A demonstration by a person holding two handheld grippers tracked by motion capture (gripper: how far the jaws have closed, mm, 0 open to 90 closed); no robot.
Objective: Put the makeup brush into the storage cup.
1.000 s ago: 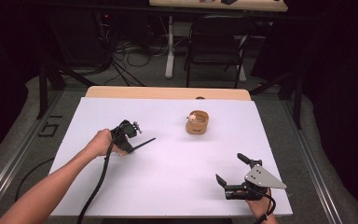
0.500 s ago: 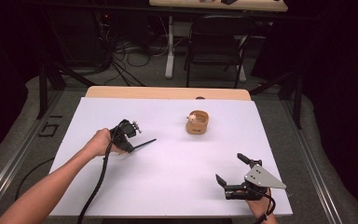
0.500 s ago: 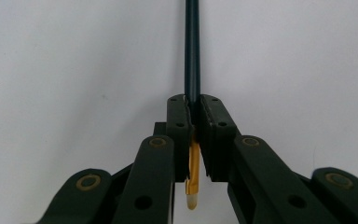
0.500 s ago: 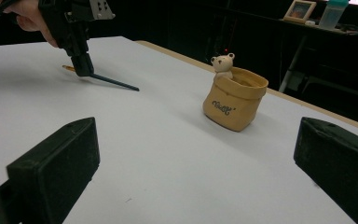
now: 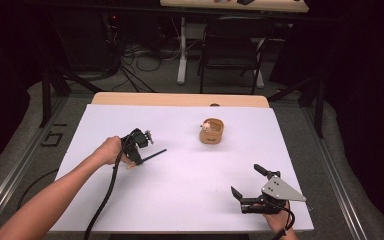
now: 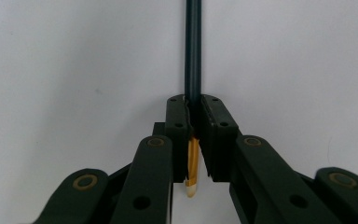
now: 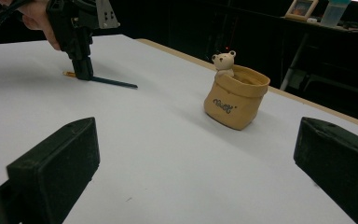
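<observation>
Item: pencil (image 6: 193, 51), dark shaft, yellow end, lying on the white table (image 5: 180, 200) with the left gripper (image 5: 139, 152) clamped on it near that end.

Risk: held so close to one end, the pencil might pivot or slip on lifting.

Right gripper (image 5: 247, 182): jaws wide apart, nothing between, near the front edge.

Nearby: tan bear pot (image 5: 211, 131), well apart from both; path clear.
</observation>
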